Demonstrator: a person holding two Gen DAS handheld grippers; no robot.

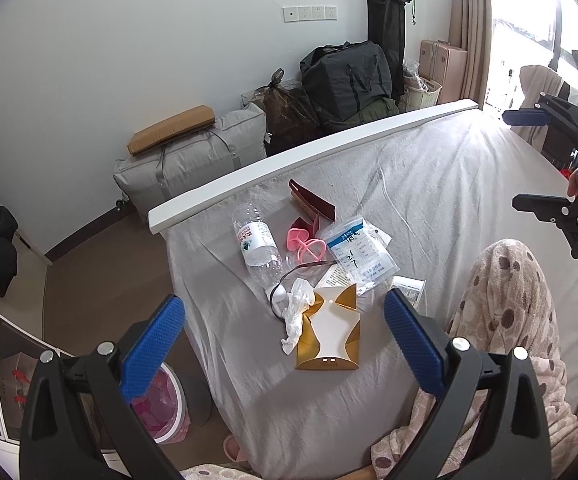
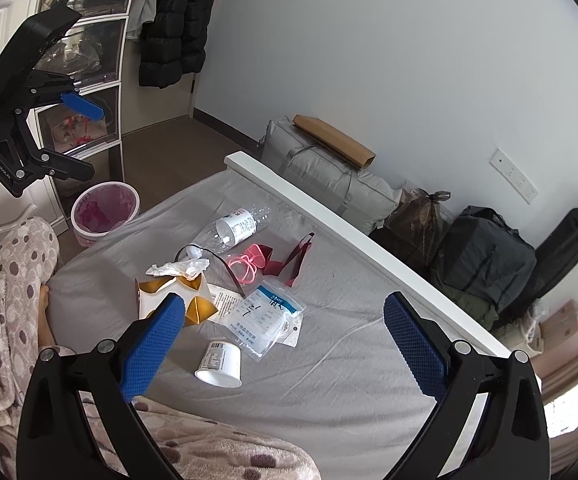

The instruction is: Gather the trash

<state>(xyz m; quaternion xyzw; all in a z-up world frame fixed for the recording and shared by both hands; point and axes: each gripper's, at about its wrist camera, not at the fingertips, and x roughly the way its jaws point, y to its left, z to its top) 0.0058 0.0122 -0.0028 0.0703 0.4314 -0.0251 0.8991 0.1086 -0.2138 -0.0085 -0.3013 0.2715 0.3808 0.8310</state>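
Both grippers are spread wide and hold nothing: my left gripper [image 1: 285,336] hangs above the gold-and-white carton [image 1: 329,334], my right gripper [image 2: 285,344] above the white cup [image 2: 220,364]. I think the first pick is the crumpled tissue [image 1: 297,312] beside the carton; I should come down straight and pinch its thick middle, then carry it to the pink-lined bin [image 2: 105,212] on the floor at the bed [image 1: 429,184] corner. On the sheet I count one bottle [image 1: 255,242], one tissue, one carton, one cup, one labelled plastic bag [image 2: 267,320].

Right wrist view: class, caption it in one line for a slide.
Open right gripper above bed strewn with trash: bottle, cup, gold box.
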